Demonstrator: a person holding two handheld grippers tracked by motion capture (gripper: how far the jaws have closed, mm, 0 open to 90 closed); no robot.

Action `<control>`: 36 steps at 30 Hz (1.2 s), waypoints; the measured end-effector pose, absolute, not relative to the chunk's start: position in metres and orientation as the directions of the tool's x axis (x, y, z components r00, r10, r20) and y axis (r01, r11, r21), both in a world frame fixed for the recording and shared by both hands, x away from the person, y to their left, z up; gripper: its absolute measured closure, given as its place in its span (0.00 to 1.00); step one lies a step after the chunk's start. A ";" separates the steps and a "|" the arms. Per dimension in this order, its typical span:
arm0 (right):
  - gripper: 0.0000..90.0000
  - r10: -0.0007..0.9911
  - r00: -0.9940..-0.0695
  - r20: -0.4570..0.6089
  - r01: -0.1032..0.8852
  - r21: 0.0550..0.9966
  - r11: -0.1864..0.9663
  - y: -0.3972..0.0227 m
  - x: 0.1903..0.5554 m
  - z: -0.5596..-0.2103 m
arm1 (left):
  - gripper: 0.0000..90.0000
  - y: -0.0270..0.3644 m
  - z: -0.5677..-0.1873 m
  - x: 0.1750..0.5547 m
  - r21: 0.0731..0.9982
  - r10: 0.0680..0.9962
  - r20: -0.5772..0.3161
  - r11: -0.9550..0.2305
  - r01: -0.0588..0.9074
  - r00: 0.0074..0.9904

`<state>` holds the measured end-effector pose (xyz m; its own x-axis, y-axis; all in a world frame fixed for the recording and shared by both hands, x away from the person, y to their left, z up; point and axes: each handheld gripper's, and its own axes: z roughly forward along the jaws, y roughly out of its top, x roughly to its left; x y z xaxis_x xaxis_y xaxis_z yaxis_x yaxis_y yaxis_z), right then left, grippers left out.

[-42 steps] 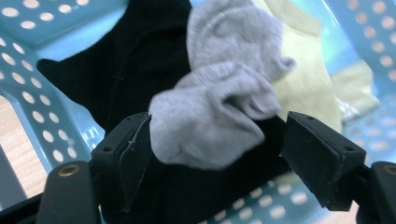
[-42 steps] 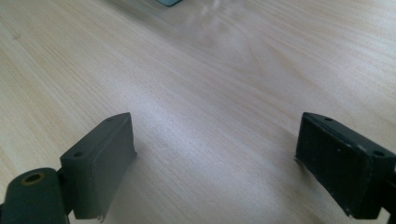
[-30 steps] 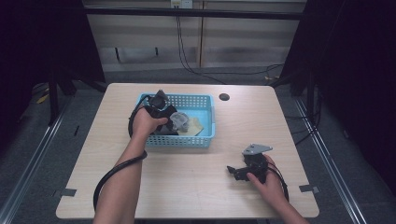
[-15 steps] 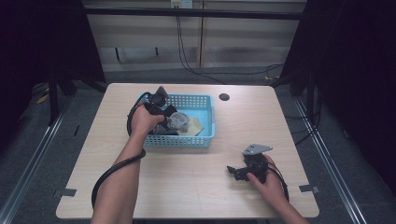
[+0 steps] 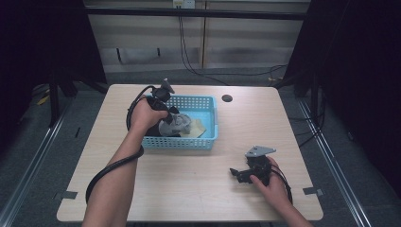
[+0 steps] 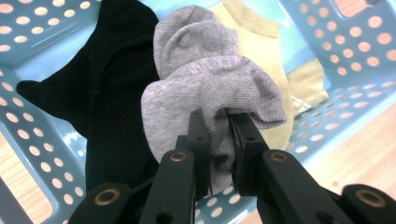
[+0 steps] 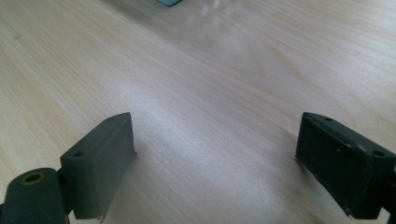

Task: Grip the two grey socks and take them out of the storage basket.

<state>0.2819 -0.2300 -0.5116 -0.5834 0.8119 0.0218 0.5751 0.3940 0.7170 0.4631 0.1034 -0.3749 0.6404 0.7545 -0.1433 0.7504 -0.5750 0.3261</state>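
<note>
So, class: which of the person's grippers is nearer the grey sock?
Left. The left gripper is shut on the grey sock over the basket; the right gripper rests open on the table, apart.

A pale, light-wood-grain rectangular tabletop (image 5: 189, 184) carries a light blue perforated plastic basket (image 5: 208, 127) left of its middle, toward the far edge. A small dark round hole (image 5: 227, 98) sits near the far edge, just right of the basket.

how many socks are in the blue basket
3 that I can make out: a grey sock pinched in the left gripper, a black sock beside it, a yellow sock on its other side. More may lie hidden underneath.
</note>
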 end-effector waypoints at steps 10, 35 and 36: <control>0.12 0.810 -0.586 0.020 0.572 0.718 0.396 -0.230 0.282 -0.512 | 0.91 0.106 -0.362 0.464 0.323 0.747 -0.154 -0.580 0.747 0.647; 0.12 0.809 -0.588 0.020 0.572 0.717 0.398 -0.230 0.282 -0.512 | 0.93 0.112 -0.328 0.446 0.316 0.720 -0.173 -0.605 0.730 0.672; 0.12 0.809 -0.587 0.020 0.571 0.719 0.396 -0.230 0.282 -0.512 | 0.93 0.112 -0.327 0.445 0.314 0.714 -0.175 -0.612 0.726 0.678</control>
